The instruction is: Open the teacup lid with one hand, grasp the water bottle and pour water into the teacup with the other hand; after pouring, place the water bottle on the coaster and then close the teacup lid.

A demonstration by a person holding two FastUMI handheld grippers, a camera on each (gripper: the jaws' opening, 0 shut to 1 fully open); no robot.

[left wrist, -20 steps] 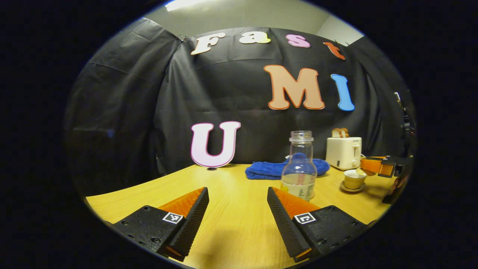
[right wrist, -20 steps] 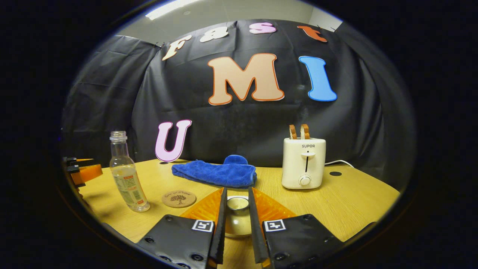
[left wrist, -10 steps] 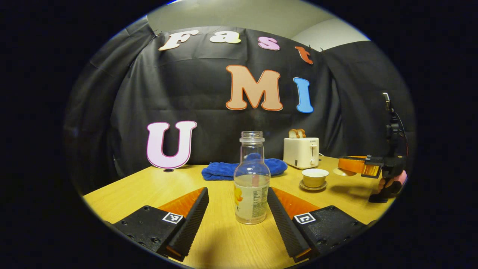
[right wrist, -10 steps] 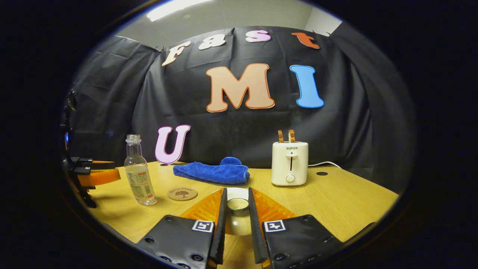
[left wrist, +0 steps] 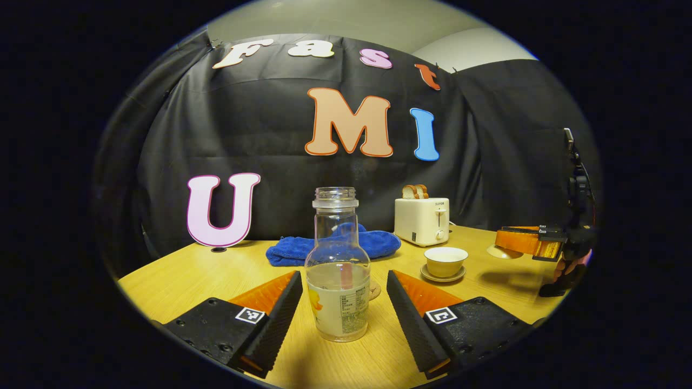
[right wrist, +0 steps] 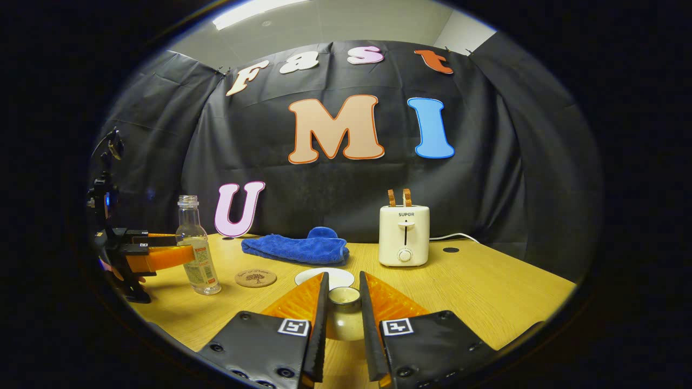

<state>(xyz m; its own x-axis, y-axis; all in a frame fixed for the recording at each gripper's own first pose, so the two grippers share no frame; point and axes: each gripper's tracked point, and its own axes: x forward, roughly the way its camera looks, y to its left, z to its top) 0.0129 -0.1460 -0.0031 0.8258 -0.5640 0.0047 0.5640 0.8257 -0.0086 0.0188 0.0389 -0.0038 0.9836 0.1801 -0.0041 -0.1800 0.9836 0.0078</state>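
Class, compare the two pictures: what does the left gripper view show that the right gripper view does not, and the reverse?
Left gripper view: the uncovered teacup, and the left claw open with the water bottle standing between its fingers. Right gripper view: the right claw shut on the knob of the lid, and the whole coaster beside the bottle. Both: the bottle, the blue towel, the toaster and the table.
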